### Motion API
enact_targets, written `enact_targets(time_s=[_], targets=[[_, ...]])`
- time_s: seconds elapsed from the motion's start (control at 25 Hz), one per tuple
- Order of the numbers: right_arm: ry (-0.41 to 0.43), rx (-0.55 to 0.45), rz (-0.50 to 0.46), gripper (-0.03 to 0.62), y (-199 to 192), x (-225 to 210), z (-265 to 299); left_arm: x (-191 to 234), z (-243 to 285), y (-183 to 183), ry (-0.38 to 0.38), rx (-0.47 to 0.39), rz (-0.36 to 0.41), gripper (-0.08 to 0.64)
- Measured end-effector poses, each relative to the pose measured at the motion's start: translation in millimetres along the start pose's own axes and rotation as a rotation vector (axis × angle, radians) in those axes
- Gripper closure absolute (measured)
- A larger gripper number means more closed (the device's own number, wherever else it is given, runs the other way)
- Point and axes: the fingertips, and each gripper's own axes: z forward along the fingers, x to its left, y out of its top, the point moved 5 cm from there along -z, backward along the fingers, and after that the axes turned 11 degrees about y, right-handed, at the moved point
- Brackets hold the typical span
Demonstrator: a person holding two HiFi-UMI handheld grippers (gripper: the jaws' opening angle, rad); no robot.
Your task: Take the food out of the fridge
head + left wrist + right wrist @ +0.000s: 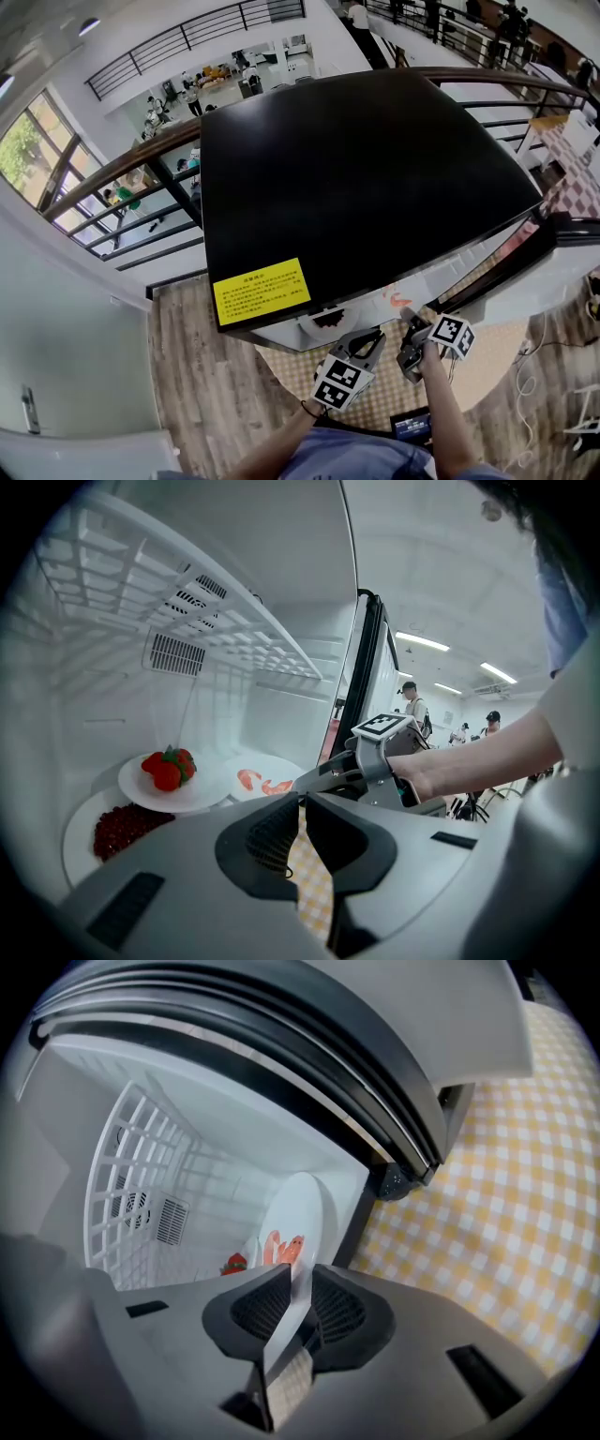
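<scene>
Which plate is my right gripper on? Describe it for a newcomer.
In the open black fridge, three white plates sit on its floor. Yours is the plate nearest the door, with pink shrimp; the others hold strawberries and dark berries.

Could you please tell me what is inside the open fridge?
Three white plates sit in the fridge: a strawberry plate, a shrimp plate and a plate of dark red berries. Of the wire shelf above, only the underside shows; the left gripper covers the nearest floor.
</scene>
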Motion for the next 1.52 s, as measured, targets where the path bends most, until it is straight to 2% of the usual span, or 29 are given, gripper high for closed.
enact_targets(time_s=[0.2, 0.36, 0.8, 1.08, 1.24, 1.52], targets=[[0.017, -0.025, 0.063, 0.538, -2.1, -0.8, -6.0, 6.3, -1.9, -5.8, 0.017, 0.015, -0.005, 0.54], [0.061, -0.047, 0.104, 0.563, -3.5, 6.8, -13.5, 7.5, -4.4, -9.4, 0.028, 0.016, -0.027, 0.54], [0.08, -0.058, 0.137, 0.566, -13.7, 8.3, -40.1, -4.7, -11.7, -10.1, 0.02, 0.014, -0.052, 0.54], [0.067, -0.06, 0.116, 0.566, -19.4, 10.6, -51.2, -4.8, -13.2, -12.0, 0.013, 0.024, -0.068, 0.537], [0.064, -0.063, 0.122, 0.566, -23.2, 8.2, -54.9, -3.4, -11.4, -15.4, 0.004, 0.037, -0.085, 0.485], [0.112, -0.072, 0.13, 0.566, -28.0, 16.9, -65.1, -5.6, -11.9, -19.8, -0.011, 0.08, -0.099, 0.454]])
